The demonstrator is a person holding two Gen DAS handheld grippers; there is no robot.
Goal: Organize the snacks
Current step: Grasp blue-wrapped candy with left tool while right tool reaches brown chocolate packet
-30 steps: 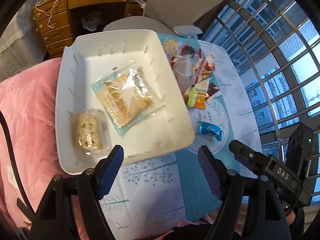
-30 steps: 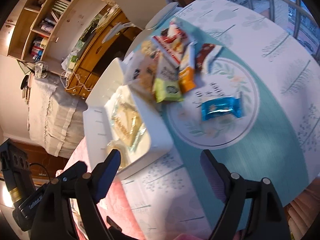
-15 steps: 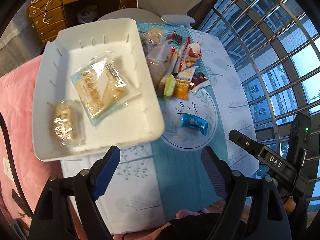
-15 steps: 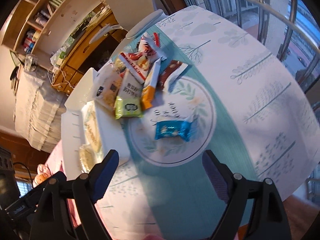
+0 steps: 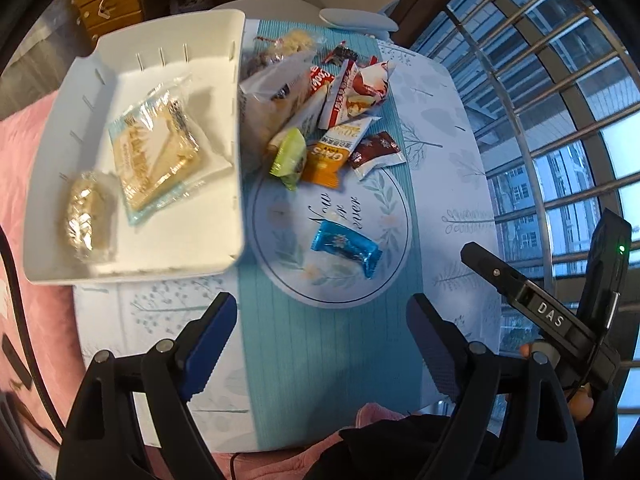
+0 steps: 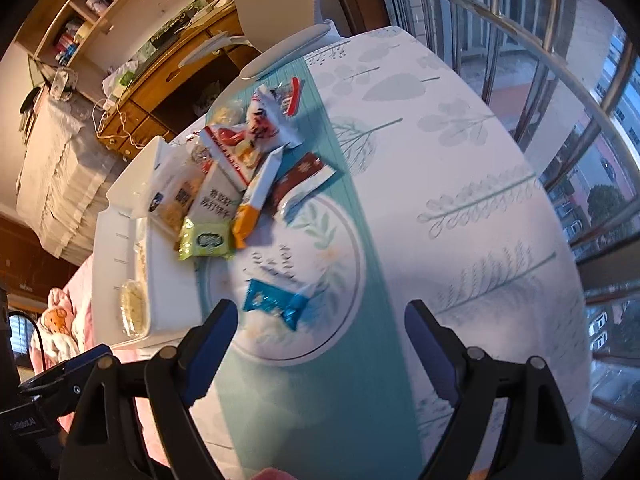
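My left gripper (image 5: pixel 320 332) has just been spreading its jaws, with nothing between them; my right gripper (image 6: pixel 320 332) also gapes empty. The blue candy (image 5: pixel 346 247) lies just beyond my fingertips, and the white tray (image 5: pixel 236 160) holding two snacks sits beyond my left finger.

Left gripper (image 5: pixel 320 336) jaws opened wider, empty, both views shifted from tray (image 5: pixel 132 268) toward blue candy (image 5: pixel 346 246)
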